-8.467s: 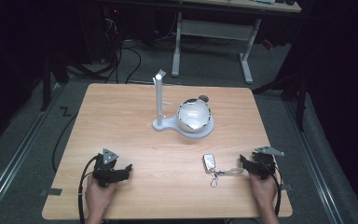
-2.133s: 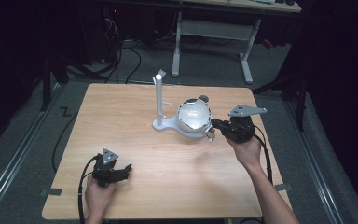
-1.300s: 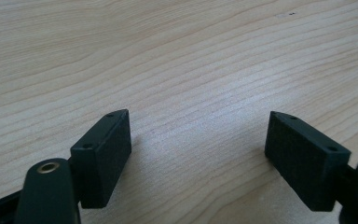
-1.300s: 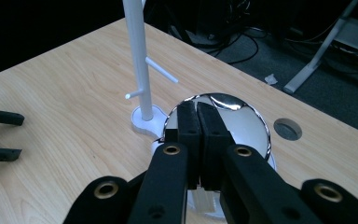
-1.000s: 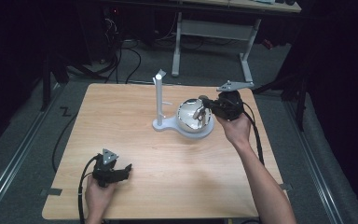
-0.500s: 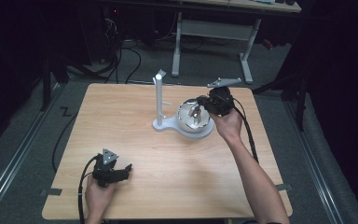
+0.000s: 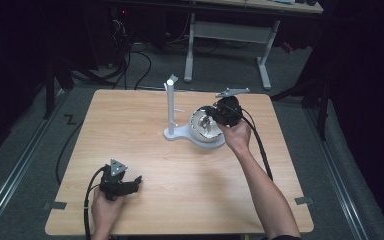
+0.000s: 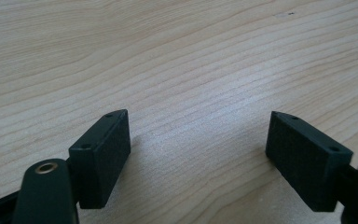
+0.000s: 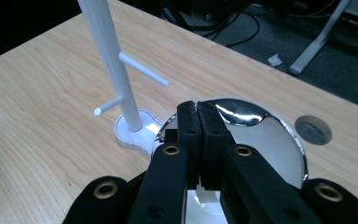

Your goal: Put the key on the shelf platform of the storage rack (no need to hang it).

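Jaws of right gripper (image 9: 198,112) pressed together, hiding bowl (image 9: 270,135) contents.

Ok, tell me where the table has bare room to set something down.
Bare wood: the left half beside the stand, and the near middle between the left claw and the right forearm. Crowded: the bowl under the right claw.

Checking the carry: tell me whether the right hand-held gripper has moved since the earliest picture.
Yes. The right hand-held gripper went from the table's near right edge to above the shiny bowl beside the white stand.
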{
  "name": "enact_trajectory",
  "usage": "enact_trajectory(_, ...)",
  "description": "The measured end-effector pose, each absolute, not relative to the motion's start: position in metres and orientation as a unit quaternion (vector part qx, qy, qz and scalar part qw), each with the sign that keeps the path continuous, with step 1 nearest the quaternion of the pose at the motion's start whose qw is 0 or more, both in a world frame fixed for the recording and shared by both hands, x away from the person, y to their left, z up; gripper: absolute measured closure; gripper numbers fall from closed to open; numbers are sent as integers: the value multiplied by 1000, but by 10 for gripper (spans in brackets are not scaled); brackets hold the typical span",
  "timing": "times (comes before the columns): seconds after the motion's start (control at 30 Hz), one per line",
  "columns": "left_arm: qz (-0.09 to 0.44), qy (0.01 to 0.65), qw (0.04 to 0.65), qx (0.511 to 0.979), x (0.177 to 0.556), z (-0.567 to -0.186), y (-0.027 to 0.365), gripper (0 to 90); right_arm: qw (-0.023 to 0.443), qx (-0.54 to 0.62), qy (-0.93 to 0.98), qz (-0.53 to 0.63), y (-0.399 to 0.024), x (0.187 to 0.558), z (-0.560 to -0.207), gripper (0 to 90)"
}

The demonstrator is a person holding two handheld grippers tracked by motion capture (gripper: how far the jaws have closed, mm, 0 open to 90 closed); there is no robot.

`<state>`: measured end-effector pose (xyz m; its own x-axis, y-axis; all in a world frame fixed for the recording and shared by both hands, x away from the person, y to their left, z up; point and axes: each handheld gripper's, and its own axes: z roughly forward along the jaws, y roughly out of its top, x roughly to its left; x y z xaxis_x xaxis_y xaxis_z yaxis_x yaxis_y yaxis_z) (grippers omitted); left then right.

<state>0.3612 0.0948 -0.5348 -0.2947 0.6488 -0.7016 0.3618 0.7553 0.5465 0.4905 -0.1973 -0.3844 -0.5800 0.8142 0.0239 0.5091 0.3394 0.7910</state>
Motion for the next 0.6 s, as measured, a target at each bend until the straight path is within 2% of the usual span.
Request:
enact_trajectory(0.53, 145, 790, 502, 320, 361, -535, 95, 226, 185, 463, 783, 372, -214, 502, -428, 887)
enact_trajectory(0.6, 145, 790, 502, 320, 361, -535, 95, 227, 186, 467, 781, 371, -216, 503, -428, 822)
